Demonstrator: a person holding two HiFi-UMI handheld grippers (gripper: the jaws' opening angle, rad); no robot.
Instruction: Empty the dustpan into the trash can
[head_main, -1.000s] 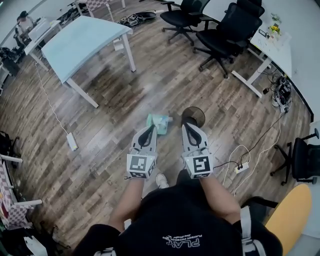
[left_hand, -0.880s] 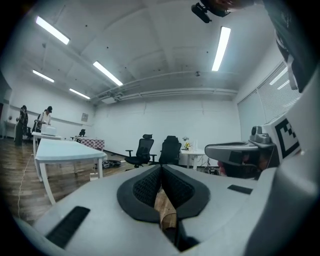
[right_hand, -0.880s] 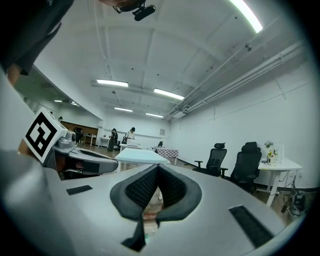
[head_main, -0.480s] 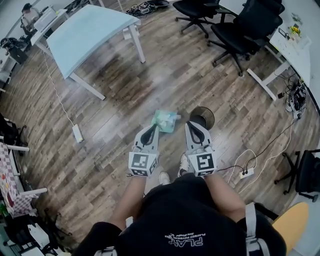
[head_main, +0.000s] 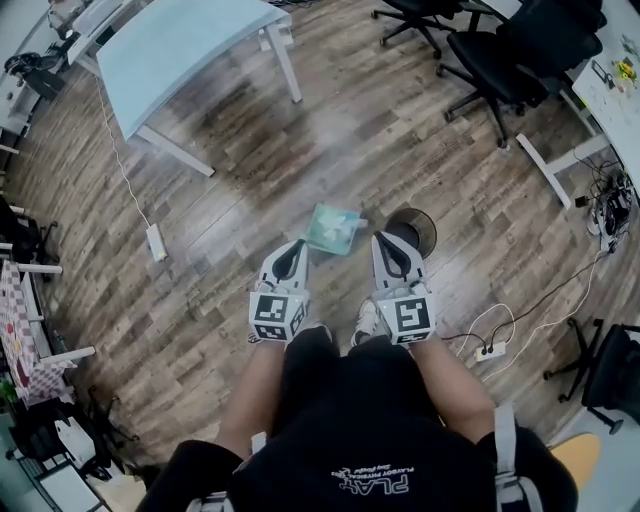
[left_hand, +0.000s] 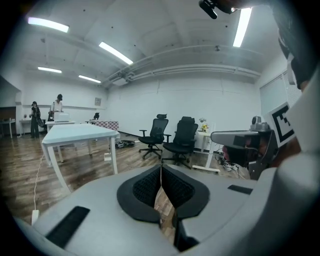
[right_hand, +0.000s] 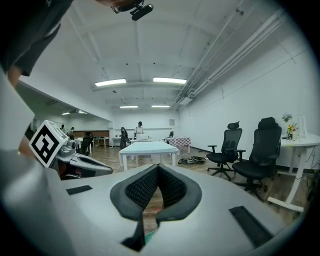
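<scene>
The pale teal plastic dustpan (head_main: 333, 228) lies flat on the brown wooden plank floor (head_main: 220, 200), straight ahead of the person at 12 o'clock, and the round dark trash can (head_main: 412, 230) stands just beside it at its 3 o'clock. The left tool (head_main: 296, 246) has its jaws pressed fully together with nothing between them, and the right tool (head_main: 385, 240) is the same, closed and empty. They hang above the floor at about 7 o'clock and 4 o'clock of the dustpan, not touching it. The dustpan looks like thin, stiff and light plastic, so I judge it will lift easily. However, it is smooth, it can slip in the pads, and it will spill its contents if it tips before it is over the can. From above it appears almost square, slightly turned, with its longer side running roughly from 7 o'clock to 1 o'clock. I cannot tell where the handle is or which edge is the open lip, because it is too small in the head view. The best place to grip would be the handle or the raised back wall, keeping the lip a little upward.
</scene>
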